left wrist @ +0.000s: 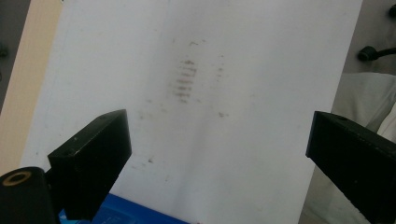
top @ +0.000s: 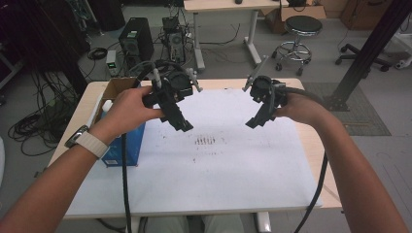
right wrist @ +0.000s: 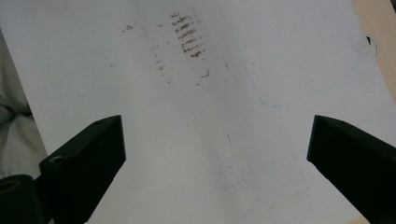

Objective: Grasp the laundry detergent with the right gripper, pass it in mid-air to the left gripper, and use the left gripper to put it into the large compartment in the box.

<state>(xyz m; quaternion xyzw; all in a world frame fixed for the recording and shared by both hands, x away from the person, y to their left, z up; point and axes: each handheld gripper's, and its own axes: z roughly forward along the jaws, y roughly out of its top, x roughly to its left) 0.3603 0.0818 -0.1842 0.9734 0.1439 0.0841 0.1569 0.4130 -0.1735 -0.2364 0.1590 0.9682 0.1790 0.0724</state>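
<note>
the left gripper (top: 180,124) and right gripper (top: 256,120) are hovering over the white sheet (top: 214,165) on the worktop (top: 301,87), jaws spread wide and gripping nothing. a blue box (top: 124,145) is sitting at the sheet's left edge, just beside the left hand (top: 128,109).

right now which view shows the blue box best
The high view: the blue box sits at the table's left edge under the left forearm, its blue side plain to see. The left gripper view catches just a blue corner at the bottom, between the jaws.

A grey floor holds a black stool (top: 302,29), computer tower (top: 136,41) and tangled cables (top: 34,127).
</note>
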